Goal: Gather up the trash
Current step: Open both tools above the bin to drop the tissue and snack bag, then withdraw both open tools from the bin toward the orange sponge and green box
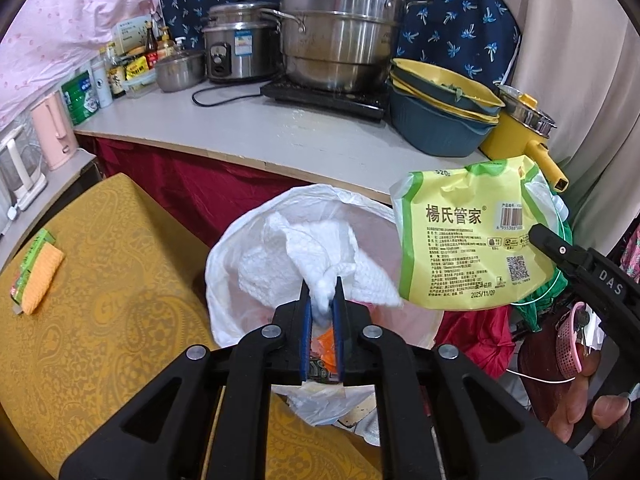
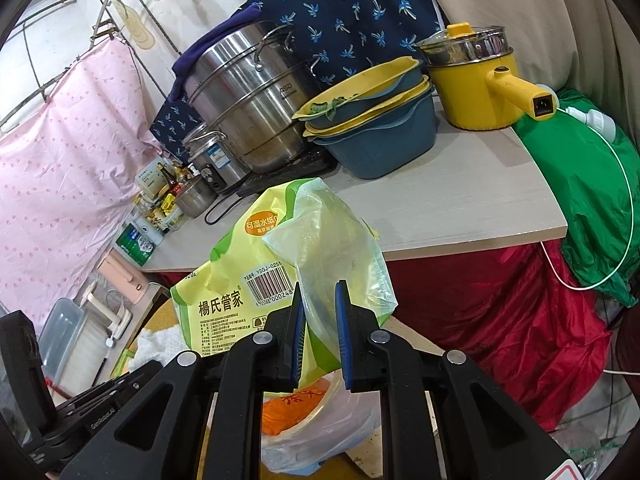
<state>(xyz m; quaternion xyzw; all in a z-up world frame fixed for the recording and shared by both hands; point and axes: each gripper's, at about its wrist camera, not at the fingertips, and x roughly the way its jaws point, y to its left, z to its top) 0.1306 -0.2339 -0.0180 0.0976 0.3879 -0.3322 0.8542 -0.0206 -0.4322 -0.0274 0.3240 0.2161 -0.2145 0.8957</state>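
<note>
Holding two pieces of trash over the white plastic bin liner [image 1: 224,264], one per hand. My left gripper [image 1: 322,300] is pinched narrow on a crumpled white paper towel [image 1: 316,256], blue pads [image 1: 306,320] closed on its bunched corner; the rest fans out over the bag mouth, near centre. My right gripper [image 2: 320,312] clamps the yellow-green plastic tissue wrapper [image 2: 240,280], jaws nearly together on its clear torn flap [image 2: 332,264]; in the left view that wrapper [image 1: 468,236] hangs just right of the bag opening, not yet over it.

Handling guess: both weigh almost nothing. The towel is soft and should simply fall once released, though it may cling to a pad. The wrapper is thin, slick film, floppy, likely to flutter sideways, so gripping low on the flap and carrying it well over the opening makes sense. The liner rim looks limp and could fold shut.

Orange packaging [image 2: 296,408] already sits inside the bag. Grey countertop [image 1: 280,128] lies far behind, yellow patterned cushion [image 1: 100,280] left.
</note>
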